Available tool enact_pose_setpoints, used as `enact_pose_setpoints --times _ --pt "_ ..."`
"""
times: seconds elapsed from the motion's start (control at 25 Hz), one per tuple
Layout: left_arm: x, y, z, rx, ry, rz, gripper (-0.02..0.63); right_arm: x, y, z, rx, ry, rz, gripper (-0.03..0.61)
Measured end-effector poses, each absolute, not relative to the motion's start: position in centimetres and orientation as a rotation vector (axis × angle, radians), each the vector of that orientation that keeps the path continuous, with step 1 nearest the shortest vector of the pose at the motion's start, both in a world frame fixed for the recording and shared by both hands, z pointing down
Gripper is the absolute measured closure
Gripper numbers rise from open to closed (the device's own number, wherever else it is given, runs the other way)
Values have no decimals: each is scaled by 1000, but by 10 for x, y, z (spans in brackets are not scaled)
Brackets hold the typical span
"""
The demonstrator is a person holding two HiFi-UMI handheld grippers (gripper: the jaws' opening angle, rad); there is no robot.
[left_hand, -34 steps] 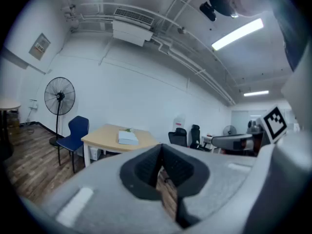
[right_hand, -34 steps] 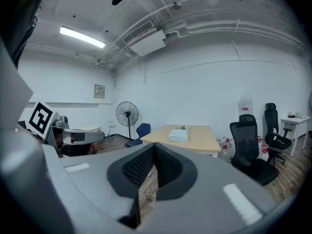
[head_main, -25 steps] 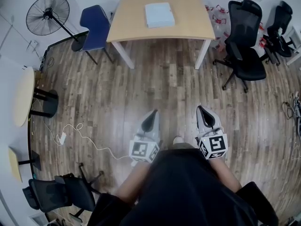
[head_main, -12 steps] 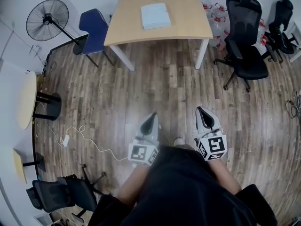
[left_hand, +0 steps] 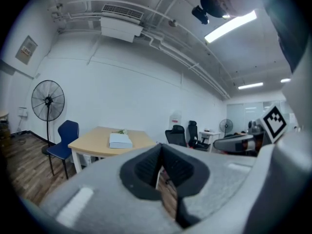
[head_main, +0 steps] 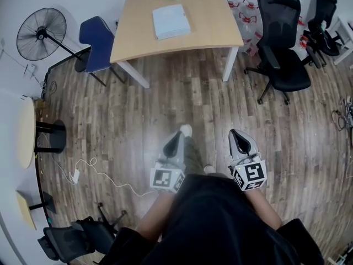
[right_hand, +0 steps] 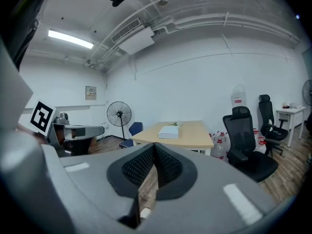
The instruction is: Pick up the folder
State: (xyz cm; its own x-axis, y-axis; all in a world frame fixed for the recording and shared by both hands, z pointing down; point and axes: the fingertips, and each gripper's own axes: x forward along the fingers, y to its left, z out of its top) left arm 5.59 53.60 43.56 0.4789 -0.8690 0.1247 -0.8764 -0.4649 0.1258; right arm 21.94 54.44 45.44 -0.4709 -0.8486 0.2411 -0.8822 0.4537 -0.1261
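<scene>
Left claw [head_main: 179,134] and right claw [head_main: 235,132] both closed on nothing above the wood floor [head_main: 138,109].
Folder [head_main: 170,21] lies flat on the counter [head_main: 212,15], around its middle, well apart from both my claws.

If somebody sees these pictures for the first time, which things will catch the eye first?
The light wooden table stands at the top of the head view, with a pale folder lying flat on it. Lower down, the left gripper and right gripper, both shut and empty, point toward it over the plank floor.
</scene>
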Motion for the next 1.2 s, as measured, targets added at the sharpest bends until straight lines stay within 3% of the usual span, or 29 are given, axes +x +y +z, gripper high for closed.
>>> enact_pose_setpoints --times 0.24,1.2 --pt "41 454 447 2541 -1510 60 612 201 462 469 1491 -2505 359 578" --pt "-126 76 425 2534 -1405 -5 612 25 88 428 1492 -2457 436 578"
